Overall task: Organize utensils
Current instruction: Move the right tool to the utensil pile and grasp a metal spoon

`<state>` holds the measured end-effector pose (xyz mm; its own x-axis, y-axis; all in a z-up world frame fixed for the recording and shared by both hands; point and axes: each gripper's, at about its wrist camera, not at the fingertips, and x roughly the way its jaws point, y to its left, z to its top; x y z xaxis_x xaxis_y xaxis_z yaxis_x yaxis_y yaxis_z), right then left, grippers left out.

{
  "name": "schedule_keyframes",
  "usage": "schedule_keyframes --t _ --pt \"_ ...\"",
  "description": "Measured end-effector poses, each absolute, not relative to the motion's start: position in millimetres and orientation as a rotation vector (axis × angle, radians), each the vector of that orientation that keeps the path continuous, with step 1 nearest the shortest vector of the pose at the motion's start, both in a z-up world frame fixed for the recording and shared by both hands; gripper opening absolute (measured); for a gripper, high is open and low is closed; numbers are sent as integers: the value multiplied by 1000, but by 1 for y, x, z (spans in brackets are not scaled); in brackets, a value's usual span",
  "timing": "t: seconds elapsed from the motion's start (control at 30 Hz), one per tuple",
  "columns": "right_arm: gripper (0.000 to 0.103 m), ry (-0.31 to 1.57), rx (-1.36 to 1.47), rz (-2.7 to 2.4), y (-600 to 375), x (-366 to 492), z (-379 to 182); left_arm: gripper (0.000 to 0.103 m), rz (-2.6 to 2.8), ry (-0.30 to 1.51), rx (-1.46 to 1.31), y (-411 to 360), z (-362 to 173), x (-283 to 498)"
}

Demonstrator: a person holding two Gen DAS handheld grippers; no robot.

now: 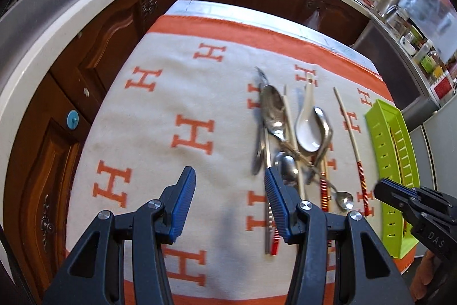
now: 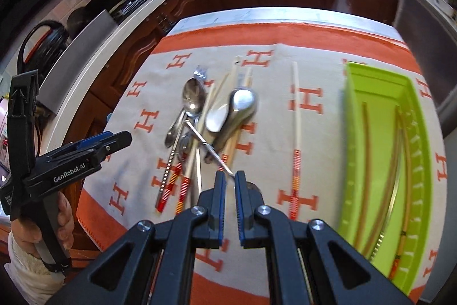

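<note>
Spoon bowl (image 2: pixel 251 186) hidden behind right gripper (image 2: pixel 230 176).

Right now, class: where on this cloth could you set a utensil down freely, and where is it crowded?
Free: the cloth left of the utensil pile, and the strip between the lone chopstick and the green tray. Crowded: the pile itself, where spoons and chopsticks overlap.

A heap of utensils (image 2: pixel 205 122) lies on the cloth (image 2: pixel 320 162) covering the table. To its right lies a single chopstick (image 2: pixel 295 139), and further right stands the tray (image 2: pixel 411 110) with chopsticks inside.
</note>
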<state>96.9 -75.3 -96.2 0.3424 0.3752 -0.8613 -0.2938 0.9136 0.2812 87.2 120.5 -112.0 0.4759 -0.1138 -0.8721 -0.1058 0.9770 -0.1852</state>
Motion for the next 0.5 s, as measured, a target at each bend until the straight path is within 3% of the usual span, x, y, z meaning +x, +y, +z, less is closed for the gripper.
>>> schedule_keyframes --t 0.13,0.2,0.23,0.5 --pt "9 1142 82 442 -58 116 -107 49 -18 1094 -253 130 -123 91" --pt "22 1146 95 410 -57 127 -113 49 -28 1102 -268 131 -128 94" --pt "23 1153 110 394 -59 134 -117 49 -31 1104 -271 130 -128 96" --pt "24 1193 133 296 -56 173 -135 49 -53 1133 -276 124 -143 115"
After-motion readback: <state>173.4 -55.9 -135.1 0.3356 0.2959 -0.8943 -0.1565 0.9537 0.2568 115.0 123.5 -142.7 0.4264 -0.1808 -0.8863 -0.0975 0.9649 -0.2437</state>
